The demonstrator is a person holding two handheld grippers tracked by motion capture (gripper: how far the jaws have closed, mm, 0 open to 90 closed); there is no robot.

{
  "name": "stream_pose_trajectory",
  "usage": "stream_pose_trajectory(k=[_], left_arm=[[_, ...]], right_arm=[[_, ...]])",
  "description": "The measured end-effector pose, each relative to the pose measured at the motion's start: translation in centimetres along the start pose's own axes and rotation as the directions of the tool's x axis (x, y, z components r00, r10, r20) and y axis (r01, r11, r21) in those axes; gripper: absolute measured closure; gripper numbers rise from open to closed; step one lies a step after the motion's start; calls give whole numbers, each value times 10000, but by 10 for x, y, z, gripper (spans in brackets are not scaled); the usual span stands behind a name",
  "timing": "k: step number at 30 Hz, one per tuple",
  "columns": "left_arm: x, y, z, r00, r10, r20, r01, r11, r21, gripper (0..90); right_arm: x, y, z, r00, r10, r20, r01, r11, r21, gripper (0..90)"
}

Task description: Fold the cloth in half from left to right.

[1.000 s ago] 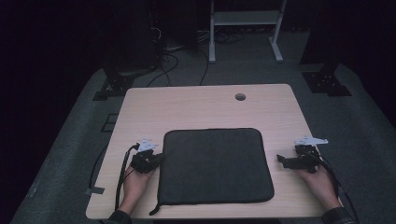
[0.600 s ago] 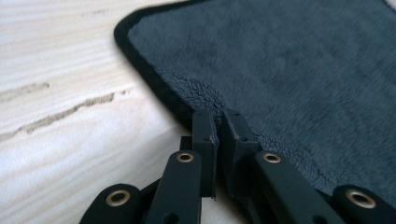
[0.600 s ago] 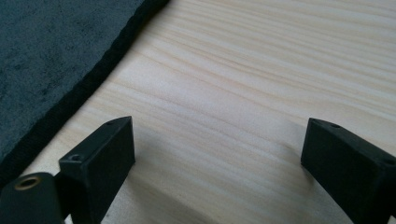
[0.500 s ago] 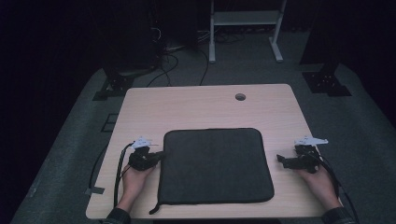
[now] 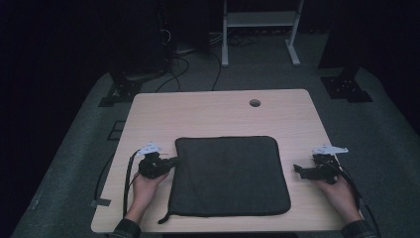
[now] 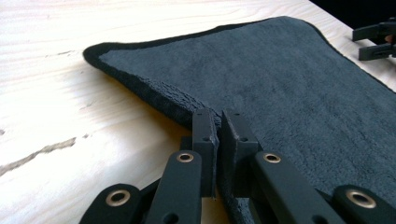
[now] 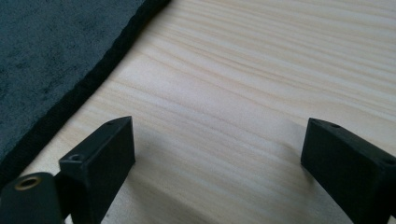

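A dark grey cloth [image 5: 228, 173] lies flat on the pale wooden table [image 5: 213, 114]. My left gripper [image 5: 173, 161] is at the cloth's left edge. In the left gripper view its jaws [image 6: 218, 123] are shut on that edge of the cloth [image 6: 289, 74], which rises slightly off the wood there. My right gripper [image 5: 297, 169] rests on bare table just right of the cloth. It stands open [image 7: 219, 144] with only wood between its jaws, and the cloth's hem [image 7: 42, 56] lies to their left. The right gripper [image 6: 376, 39] also shows far across the cloth.
A round cable hole [image 5: 255, 103] sits near the table's far edge. Behind the table, cables [image 5: 183, 64] and a white frame stand [image 5: 260, 20] are on the dark floor. The far half of the table is bare wood.
The left gripper has shifted slightly at the cloth's left edge. The right gripper and the cloth have not visibly moved.
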State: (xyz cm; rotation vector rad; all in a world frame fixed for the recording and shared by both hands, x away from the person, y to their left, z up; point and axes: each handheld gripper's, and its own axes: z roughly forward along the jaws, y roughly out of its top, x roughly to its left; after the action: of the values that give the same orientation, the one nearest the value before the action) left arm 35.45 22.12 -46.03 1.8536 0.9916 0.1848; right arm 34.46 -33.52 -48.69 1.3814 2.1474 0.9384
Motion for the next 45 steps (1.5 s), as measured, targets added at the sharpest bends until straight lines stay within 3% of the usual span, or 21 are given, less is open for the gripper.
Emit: stream_pose_trajectory(k=[9, 18, 30, 45], left_arm=[[-13, 11, 17, 9975, 237, 665, -236, 9997, -24, 840], [-28, 22, 36, 9897, 727, 1236, -743, 9972, 77, 846], [-45, 36, 63, 9696, 746, 2332, -756, 9971, -44, 845], [-72, 52, 101, 9428, 971, 3190, -1023, 9948, -4, 845]], right_arm=[[0, 0, 0, 10000, 17, -3, -17, 10000, 13, 89], [0, 0, 0, 10000, 14, 0, -14, 10000, 10, 89], [0, 0, 0, 10000, 20, 2, -20, 10000, 12, 89], [0, 0, 0, 10000, 16, 3, -16, 10000, 11, 89]])
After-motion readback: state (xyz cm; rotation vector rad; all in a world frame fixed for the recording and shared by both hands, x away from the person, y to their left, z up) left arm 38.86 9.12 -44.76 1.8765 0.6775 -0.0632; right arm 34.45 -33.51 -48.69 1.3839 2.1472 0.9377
